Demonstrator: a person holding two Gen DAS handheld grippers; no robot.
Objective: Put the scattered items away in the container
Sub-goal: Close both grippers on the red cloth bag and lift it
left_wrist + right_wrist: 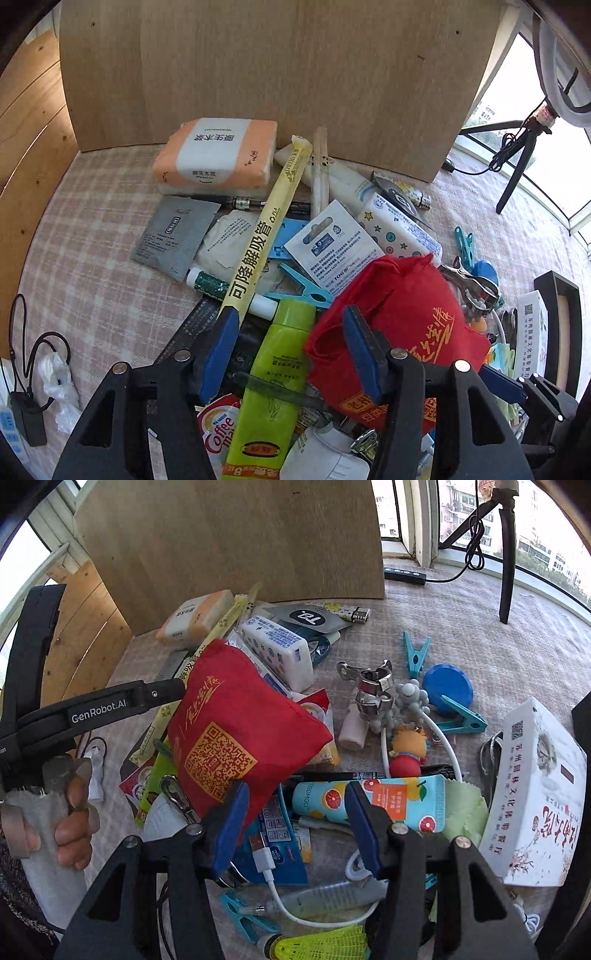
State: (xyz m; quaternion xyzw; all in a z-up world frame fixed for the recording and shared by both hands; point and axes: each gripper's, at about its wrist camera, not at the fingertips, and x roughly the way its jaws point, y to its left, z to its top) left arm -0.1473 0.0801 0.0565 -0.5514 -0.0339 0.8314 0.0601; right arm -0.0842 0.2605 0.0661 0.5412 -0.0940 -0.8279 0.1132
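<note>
**Checked cloth, brown board behind, clutter between two open claws**

Pink checked tablecloth runs under a heap of small goods, with an upright brown board behind it and window light to the right.

Left gripper has its blue pads spread wide, holding nothing. Between them lies a lime-green bottle, its cap pointing away from the camera. A red fabric pouch sits against the inner face of the right-hand pad; whether they actually touch is hard to tell. The long yellow straw packet slants away from the left-hand pad's tip towards the board, crossing a grey sachet and ending beside an orange tissue pack.

Right gripper is likewise spread and empty. A citrus-print tube lies crosswise just beyond its pads, and the pouch overlaps the left pad. Farther out rest a blue round lid, teal clothes pegs and a white printed box at the right edge. A yellow shuttlecock lies beneath the claw.

No container can be made out for certain.
</note>
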